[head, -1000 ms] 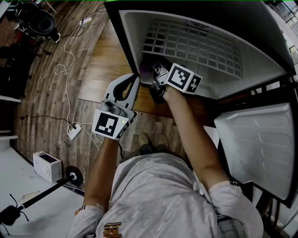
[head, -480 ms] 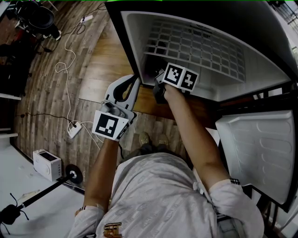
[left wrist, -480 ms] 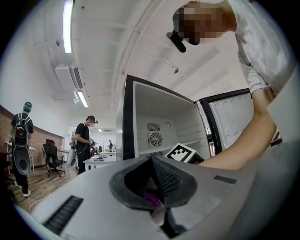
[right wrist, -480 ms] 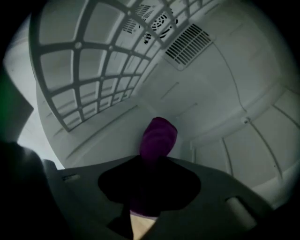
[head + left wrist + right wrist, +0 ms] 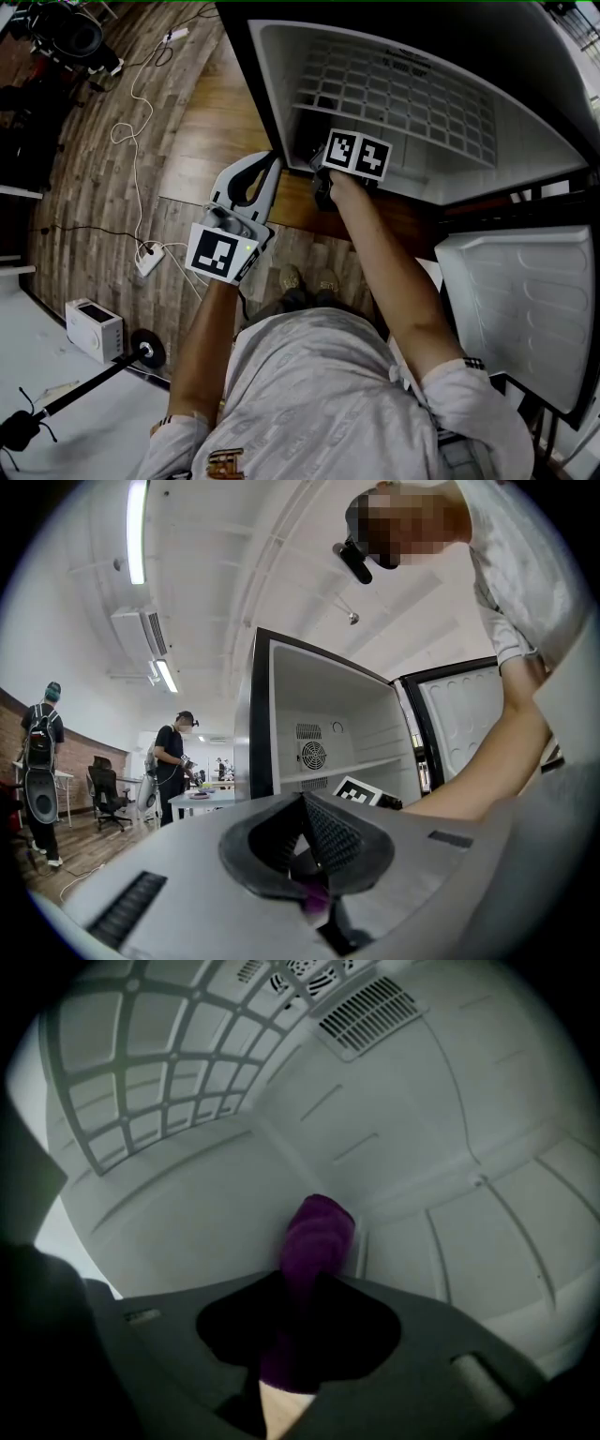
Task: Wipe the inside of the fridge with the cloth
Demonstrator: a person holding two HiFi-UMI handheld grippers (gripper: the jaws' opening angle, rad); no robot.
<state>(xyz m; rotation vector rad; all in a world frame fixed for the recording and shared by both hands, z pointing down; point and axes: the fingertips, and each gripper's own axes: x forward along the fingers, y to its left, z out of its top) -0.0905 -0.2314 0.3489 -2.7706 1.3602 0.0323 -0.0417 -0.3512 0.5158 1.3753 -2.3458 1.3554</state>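
The fridge [image 5: 272,103] stands open, white inside, with a wire shelf [image 5: 394,84] and its door [image 5: 525,291] swung out to the right. My right gripper [image 5: 323,164] reaches into the lower left of the cavity. In the right gripper view it [image 5: 314,1279] is shut on a purple cloth [image 5: 317,1237], whose bunched end presses on the white inner wall [image 5: 422,1176] below the wire shelf [image 5: 159,1082]. My left gripper [image 5: 253,183] hangs outside by the fridge's left edge, its jaws [image 5: 306,799] shut on nothing. The fridge [image 5: 319,733] shows ahead of it.
White cables and a power strip [image 5: 148,262] lie on the wood floor at left. A white appliance [image 5: 94,330] and a stand's wheel [image 5: 150,353] sit lower left. Two people [image 5: 173,761] stand far off by desks in the left gripper view.
My right gripper has slid a little left and deeper into the fridge with the cloth. The left gripper has stayed put.
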